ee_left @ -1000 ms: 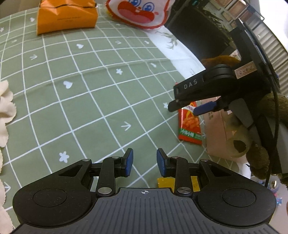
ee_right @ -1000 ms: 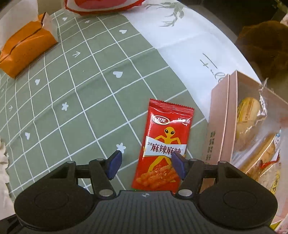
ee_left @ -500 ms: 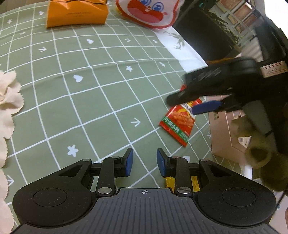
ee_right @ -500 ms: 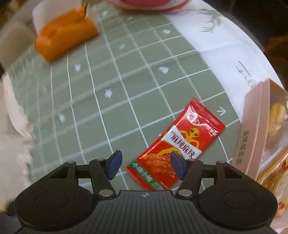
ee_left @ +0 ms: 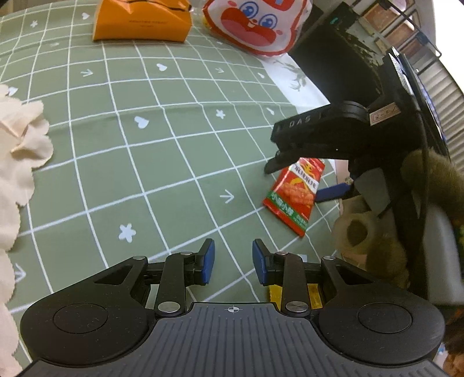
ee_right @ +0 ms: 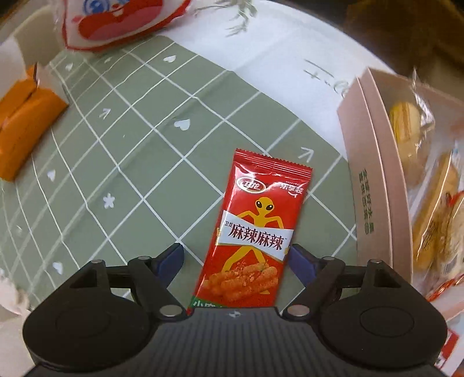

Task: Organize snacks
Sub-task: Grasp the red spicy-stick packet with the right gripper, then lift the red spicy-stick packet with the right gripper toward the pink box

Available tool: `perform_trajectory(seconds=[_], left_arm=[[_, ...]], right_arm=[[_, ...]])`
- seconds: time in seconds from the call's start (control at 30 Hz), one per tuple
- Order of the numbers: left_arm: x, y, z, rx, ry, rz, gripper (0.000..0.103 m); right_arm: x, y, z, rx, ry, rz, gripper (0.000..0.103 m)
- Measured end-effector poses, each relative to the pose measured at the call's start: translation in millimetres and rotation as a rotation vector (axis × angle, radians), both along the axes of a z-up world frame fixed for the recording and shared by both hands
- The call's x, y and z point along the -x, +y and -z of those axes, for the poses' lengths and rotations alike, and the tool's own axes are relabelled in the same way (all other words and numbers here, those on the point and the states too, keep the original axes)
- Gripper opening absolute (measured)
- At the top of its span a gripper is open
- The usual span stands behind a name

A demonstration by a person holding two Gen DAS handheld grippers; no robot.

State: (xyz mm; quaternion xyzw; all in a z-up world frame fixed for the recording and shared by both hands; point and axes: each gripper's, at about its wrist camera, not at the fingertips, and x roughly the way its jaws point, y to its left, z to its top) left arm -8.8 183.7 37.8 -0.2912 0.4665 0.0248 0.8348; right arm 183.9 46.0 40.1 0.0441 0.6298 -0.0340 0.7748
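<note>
Green cloth with white squares (ee_right: 121, 162) covers the table. One pink box (ee_right: 374, 185) sits at its right side, with wrapped snacks (ee_right: 406, 124) inside; I cannot count them. One orange box (ee_left: 142, 20) and one white bag with a clown face (ee_left: 255, 26) lie far back. One red snack packet (ee_right: 252, 232) lies flat on the cloth beside the pink box. The right gripper (ee_right: 236, 256) points down over it; its jaws have just been opening, with the packet between them, unpinched. The left gripper (ee_left: 233, 258) holds nothing, jaws a little apart.
</note>
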Motion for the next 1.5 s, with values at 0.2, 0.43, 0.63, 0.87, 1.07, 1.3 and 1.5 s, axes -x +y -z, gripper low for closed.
perform_trajectory(seconds=[0.2,0.43,0.63,0.87,1.07,1.3,1.5], left_arm=[[12.4,-4.2,-10.4,-0.006,-0.011,-0.016,0.033],[16.8,-12.5,-24.7,-0.02,-0.019,-0.006,0.033],[11.9,-35.1,-29.0,-0.011,-0.018,0.042,0.033],[8.3,-66.4,-23.9,-0.003,0.009,0.116,0.033],[8.8,-85.8,-21.9,-0.008,0.024,0.153,0.033],[6.3,-101.8,-23.8,-0.005,0.022,0.182,0.033],[6.9,-118.0,-30.0,0.003,0.012,0.223,0.033]], right_arm=[[20.5,15.2,-5.4,0.018,-0.092,-0.209,0.053],[38.3,-8.6,-35.6,-0.129,-0.106,-0.256,0.044],[80.3,-55.4,-74.2,-0.215,-0.14,-0.267,0.044],[132.4,-119.9,-76.7,-0.25,-0.149,-0.205,0.043],[181.6,-152.0,-67.9,-0.286,-0.148,-0.194,0.043],[210.6,-160.7,-40.9,-0.215,-0.122,-0.206,0.042],[217.1,-171.0,-28.9,-0.269,-0.102,-0.177,0.054]])
